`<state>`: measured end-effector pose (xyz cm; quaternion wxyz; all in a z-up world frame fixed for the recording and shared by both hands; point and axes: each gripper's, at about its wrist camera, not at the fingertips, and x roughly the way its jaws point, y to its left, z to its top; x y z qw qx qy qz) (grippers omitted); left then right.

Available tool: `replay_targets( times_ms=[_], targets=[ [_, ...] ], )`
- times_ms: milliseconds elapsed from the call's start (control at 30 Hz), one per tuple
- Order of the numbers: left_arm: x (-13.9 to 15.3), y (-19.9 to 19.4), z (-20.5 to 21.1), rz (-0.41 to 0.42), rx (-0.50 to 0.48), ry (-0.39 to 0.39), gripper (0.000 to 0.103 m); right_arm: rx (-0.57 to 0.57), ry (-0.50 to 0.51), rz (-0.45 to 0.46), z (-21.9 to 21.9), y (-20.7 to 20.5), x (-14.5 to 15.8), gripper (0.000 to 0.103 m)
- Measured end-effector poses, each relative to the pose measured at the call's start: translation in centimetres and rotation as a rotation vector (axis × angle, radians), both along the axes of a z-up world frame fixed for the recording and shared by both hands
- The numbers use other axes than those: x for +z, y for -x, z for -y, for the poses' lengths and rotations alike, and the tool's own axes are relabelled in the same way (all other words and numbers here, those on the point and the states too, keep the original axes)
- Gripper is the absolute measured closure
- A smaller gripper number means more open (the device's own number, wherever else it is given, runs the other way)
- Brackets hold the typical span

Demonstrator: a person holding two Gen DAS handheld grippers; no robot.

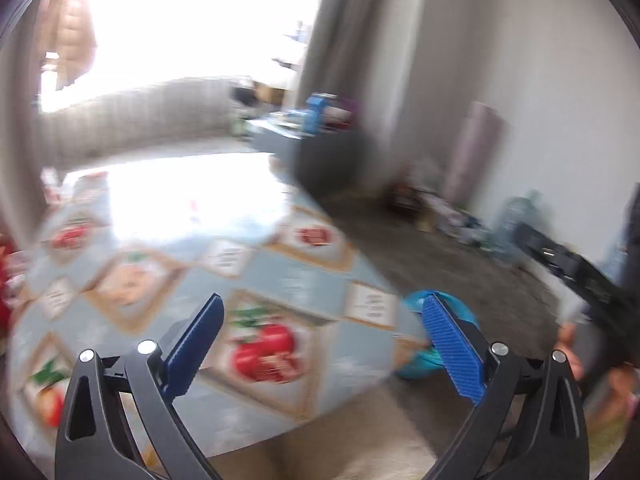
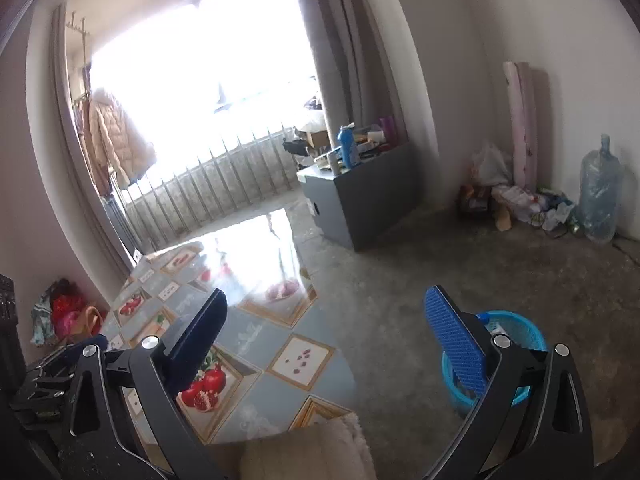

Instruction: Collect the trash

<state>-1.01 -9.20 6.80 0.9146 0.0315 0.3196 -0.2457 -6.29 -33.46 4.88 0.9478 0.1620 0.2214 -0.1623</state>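
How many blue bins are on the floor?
1: the blue bin stands on the floor right of the table, partly behind the right tool. Others may sit outside view.

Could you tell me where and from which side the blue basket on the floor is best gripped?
Grip the blue basket by its top rim, coming down from above. It stands upright on the floor beside the table with its mouth open upward, so the thin rim is probably the only edge the open right gripper could pinch; the round wall looks too wide.
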Motion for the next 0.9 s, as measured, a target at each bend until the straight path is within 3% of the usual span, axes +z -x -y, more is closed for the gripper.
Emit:
replay_targets(
  times_ms=[167,267,367,567,733,900],
  targets=[
    [-0.7,1.8,-2.9,0.125,0.190,-0.126,0.006,0.036,0.181,-0.064,-4.8,-1.1,0.0,0.008],
    [-1.9,1.3,-3.7,0.042,0.248,-0.152,0.006,0.049,0.249,-0.130,-6.6,-1.6,-0.9,0.008],
    [-3.4,1.0,-3.9,-0.029,0.272,-0.160,0.006,0.097,0.234,-0.208,-8.3,-2.1,-2.7,0.008],
    [-6.2,0.5,-3.7,-0.145,0.332,-0.237,0.006,0.069,0.239,-0.423,-8.8,-1.9,-6.2,0.008],
    [-7.1,-0.4,-4.5,-0.207,0.373,-0.255,0.006,0.048,0.229,-0.488,-8.8,-1.3,-7.4,0.008],
    [-6.9,-0.6,-5.1,-0.216,0.405,-0.253,0.006,0.042,0.216,-0.521,-8.6,-1.6,-8.1,0.008]
  ],
)
